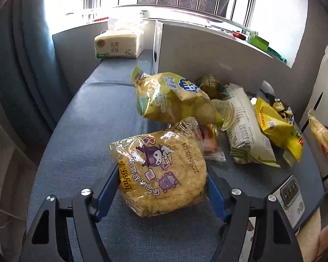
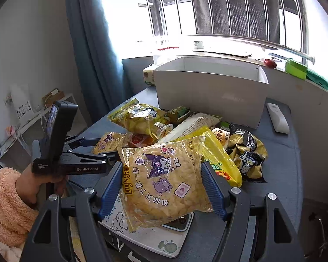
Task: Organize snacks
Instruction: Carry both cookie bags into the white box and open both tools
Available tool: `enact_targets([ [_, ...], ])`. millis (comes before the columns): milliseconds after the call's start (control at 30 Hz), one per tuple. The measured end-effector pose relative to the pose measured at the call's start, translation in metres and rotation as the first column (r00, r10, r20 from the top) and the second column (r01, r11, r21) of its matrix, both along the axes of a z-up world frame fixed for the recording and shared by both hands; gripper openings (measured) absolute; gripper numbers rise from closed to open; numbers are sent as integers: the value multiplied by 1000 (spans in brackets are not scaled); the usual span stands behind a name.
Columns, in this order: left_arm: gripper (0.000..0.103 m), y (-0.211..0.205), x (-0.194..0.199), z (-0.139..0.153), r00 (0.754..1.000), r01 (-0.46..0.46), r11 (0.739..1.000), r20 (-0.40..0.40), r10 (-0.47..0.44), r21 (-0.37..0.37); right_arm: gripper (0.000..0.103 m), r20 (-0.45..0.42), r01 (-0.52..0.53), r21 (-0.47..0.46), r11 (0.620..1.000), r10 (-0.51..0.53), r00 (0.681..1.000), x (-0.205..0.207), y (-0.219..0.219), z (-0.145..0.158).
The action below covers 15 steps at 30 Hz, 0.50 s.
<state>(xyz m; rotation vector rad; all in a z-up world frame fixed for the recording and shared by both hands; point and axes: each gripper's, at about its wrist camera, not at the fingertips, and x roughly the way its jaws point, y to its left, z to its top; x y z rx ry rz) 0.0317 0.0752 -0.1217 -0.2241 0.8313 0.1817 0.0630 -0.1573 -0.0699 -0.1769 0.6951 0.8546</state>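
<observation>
Two wrist views look across a blue-grey tabletop (image 2: 280, 163) strewn with snack packets, with an open white box (image 2: 210, 87) standing at twelve o'clock behind the pile.

The left gripper (image 1: 161, 185) sits low at six o'clock in its own view. Its blue jaws flank a round yellow crisp packet (image 1: 161, 174) printed with cartoon figures, which lies flat on the tabletop. The jaws stand apart; whether the pads press the wrapper cannot be told for sure, so the hold looks loose at best.

The right gripper (image 2: 161, 185) has its jaws closed on a second, matching crisp packet (image 2: 164, 183), lifted clear above a phone (image 2: 179, 222) and a printed pad. A hand (image 2: 30, 185) in a fluffy peach sleeve holds the left tool at nine o'clock.

More packets lie heaped between the grippers and the box: a puffy yellow-green bag (image 1: 170, 98), a white wafer packet (image 1: 247, 126) and a black-and-yellow bag (image 2: 247, 150).

To do this step well, the held packet should probably travel high over the heap toward twelve o'clock and be lowered inside the box wall before release. Gentle pressure matters, since crisps crush and air-filled wrappers slip.
</observation>
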Motion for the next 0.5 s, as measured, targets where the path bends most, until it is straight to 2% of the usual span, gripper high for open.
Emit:
enact_targets([
  [133,77,12,-17,22,997,-11,999,73,14,-45,75,-8,11,15,1000,-11,1000,4,-1,1],
  [267,77,16,-26,57,986,1,999,167,7,-51,75,-5,35,35,999,-34,999,13,-1,9],
  [500,78,12,22,123,948,119,993,297,-117,12,75,7,113,112,987,-115,993,65,5,51],
])
